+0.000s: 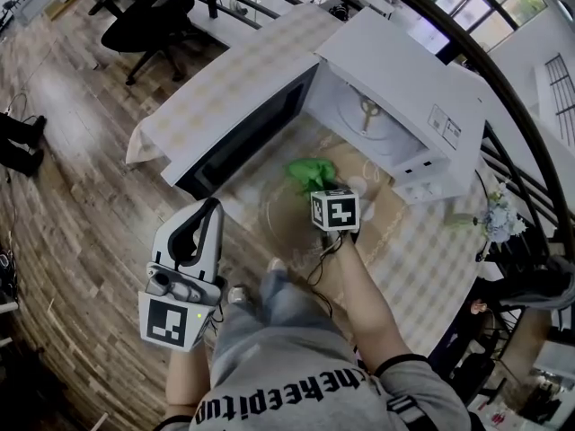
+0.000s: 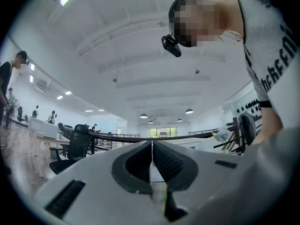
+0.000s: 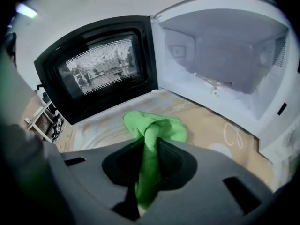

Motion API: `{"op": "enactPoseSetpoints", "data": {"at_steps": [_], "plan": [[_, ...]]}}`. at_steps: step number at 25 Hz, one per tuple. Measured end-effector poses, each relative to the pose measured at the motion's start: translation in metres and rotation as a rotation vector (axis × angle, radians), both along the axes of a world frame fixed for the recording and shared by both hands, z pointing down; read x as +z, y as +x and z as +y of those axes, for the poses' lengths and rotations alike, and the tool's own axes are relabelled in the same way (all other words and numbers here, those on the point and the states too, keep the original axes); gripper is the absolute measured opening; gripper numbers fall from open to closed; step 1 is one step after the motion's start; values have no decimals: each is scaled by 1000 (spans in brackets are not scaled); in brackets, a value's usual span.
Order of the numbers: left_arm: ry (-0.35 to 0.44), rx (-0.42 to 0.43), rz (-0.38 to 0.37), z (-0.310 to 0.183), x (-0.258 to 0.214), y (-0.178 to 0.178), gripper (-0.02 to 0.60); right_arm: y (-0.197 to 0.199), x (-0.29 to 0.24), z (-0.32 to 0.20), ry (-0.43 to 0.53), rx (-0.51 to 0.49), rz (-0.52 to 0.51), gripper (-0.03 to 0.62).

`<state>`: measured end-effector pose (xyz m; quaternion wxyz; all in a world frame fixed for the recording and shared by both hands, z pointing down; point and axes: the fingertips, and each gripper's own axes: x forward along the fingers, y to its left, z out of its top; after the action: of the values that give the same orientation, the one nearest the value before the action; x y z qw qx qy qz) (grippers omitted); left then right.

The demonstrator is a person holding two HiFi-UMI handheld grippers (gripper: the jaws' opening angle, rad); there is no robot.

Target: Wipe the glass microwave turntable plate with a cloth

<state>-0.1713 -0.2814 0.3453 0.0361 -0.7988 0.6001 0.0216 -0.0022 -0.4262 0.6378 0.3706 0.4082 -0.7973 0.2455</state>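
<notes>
The clear glass turntable plate (image 1: 280,215) lies flat on the table in front of the open microwave (image 1: 395,88). A bright green cloth (image 1: 312,172) rests bunched on the plate's far side. My right gripper (image 1: 326,189) is shut on the cloth, just above the plate. In the right gripper view the green cloth (image 3: 157,125) runs up between my right gripper's (image 3: 150,144) pads, with the glass plate (image 3: 101,132) under it. My left gripper (image 1: 210,208) hangs off the table's near-left side, away from the plate. In its own view the left gripper (image 2: 151,146) is shut on nothing and points at the room.
The microwave door (image 1: 243,137) swings out to the left, close to the plate; its cavity (image 3: 225,55) holds only the roller ring. A checked tablecloth (image 1: 422,259) covers the table. A vase of flowers (image 1: 499,219) stands at the right edge. An office chair (image 1: 148,16) stands on the wooden floor.
</notes>
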Motion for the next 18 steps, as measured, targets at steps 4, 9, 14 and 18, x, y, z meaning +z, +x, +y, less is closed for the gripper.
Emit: {"op": "enactPoseSetpoints", "data": {"at_steps": [4, 9, 14, 18], "plan": [[121, -10, 15, -10, -31, 6, 11, 37, 1, -5, 1, 68, 20, 71], [53, 8, 4, -1, -17, 10, 11, 50, 0, -6, -5, 96, 11, 71], [42, 15, -9, 8, -15, 8, 11, 1, -18, 31, -30, 18, -117, 72], [44, 9, -6, 12, -18, 5, 11, -61, -24, 73, -39, -139, -157, 72]]}}
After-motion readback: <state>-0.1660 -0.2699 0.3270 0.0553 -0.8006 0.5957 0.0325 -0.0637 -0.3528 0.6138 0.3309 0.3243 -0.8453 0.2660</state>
